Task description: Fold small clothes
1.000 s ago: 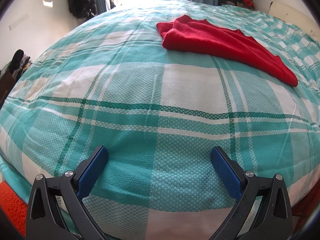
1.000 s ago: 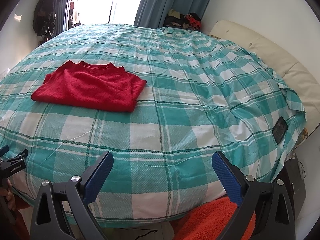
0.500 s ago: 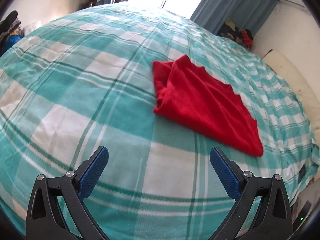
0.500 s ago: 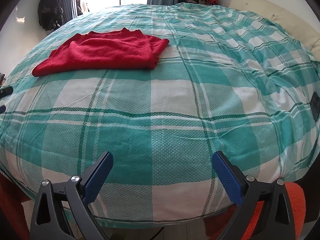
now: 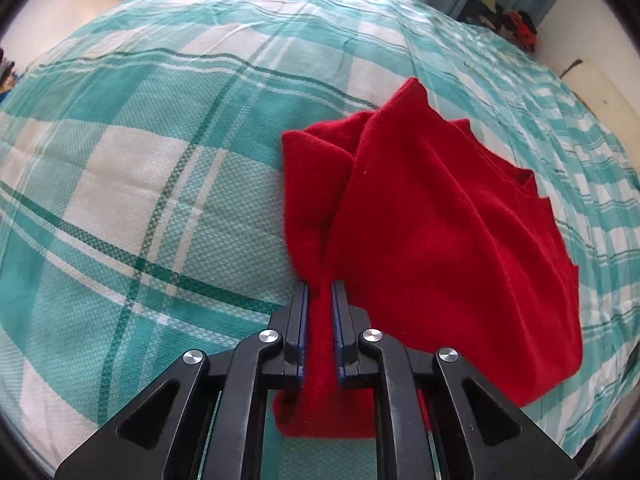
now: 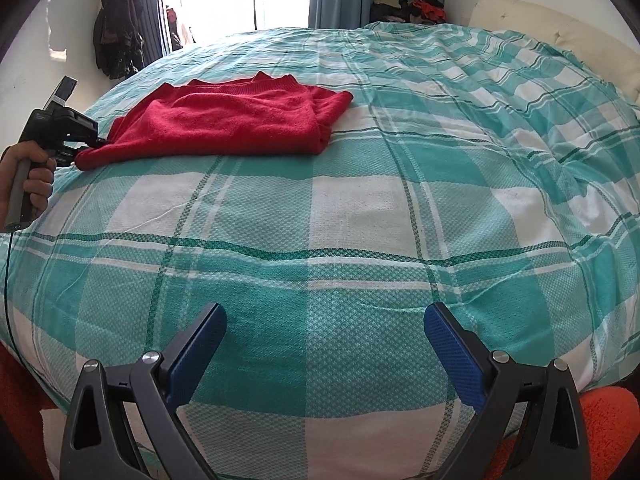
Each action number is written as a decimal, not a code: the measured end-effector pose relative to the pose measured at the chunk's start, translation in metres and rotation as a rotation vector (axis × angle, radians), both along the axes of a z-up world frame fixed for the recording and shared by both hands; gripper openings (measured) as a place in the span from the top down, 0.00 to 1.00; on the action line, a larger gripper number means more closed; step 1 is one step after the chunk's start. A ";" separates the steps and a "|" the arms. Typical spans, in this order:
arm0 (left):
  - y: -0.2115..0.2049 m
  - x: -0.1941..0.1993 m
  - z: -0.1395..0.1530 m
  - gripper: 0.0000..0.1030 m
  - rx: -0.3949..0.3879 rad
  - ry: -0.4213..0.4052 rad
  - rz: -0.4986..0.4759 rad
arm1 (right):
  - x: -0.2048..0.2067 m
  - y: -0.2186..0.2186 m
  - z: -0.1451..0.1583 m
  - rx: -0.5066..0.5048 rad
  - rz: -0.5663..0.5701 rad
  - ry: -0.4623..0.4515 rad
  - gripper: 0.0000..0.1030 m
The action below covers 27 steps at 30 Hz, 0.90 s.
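A folded red sweater [image 5: 432,220] lies on the teal-and-white plaid bed cover [image 5: 140,168]. My left gripper [image 5: 319,292] is shut on the sweater's near edge, with red cloth bunched between its blue pads. In the right wrist view the sweater [image 6: 232,120] lies at the far left of the bed, and the left gripper [image 6: 90,146] grips its left corner, held by a hand. My right gripper [image 6: 322,328] is open and empty above the bed's near edge, well apart from the sweater.
The plaid cover [image 6: 400,200] spans the whole bed. A cream headboard [image 6: 560,36] stands at the right. Dark clothes [image 6: 116,48] hang on the left wall by the window. An orange rug [image 6: 600,420] lies on the floor at the bed's foot.
My left gripper moved forward to the sweater and shut on its near edge. My right gripper stayed open and drew back slightly, tilting up over the bed's front.
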<state>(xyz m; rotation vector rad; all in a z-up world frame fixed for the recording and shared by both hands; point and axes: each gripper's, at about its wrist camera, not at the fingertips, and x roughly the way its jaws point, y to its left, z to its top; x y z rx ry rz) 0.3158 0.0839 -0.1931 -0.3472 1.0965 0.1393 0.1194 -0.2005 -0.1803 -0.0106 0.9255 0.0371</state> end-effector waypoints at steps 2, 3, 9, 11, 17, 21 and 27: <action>-0.008 0.003 0.016 0.92 0.067 0.012 -0.001 | 0.006 -0.003 -0.003 0.017 -0.007 0.004 0.05; -0.013 0.004 0.028 0.92 0.092 0.013 0.001 | 0.008 -0.004 -0.004 0.029 -0.010 0.005 0.05; -0.112 0.029 0.123 0.93 0.195 -0.128 -0.204 | 0.007 -0.021 -0.006 0.094 -0.046 0.006 0.05; -0.159 0.041 0.140 0.93 0.184 -0.169 -0.299 | 0.007 -0.030 -0.005 0.121 -0.073 0.005 0.05; -0.296 0.062 0.095 0.92 0.181 -0.157 -0.512 | 0.006 -0.055 -0.005 0.159 -0.149 0.007 0.05; -0.346 0.060 0.017 0.81 0.212 0.017 -0.577 | 0.004 -0.069 -0.005 0.186 -0.193 0.008 0.05; -0.286 -0.012 0.078 0.26 0.040 -0.226 -0.575 | 0.000 -0.093 0.001 0.262 -0.261 -0.026 0.05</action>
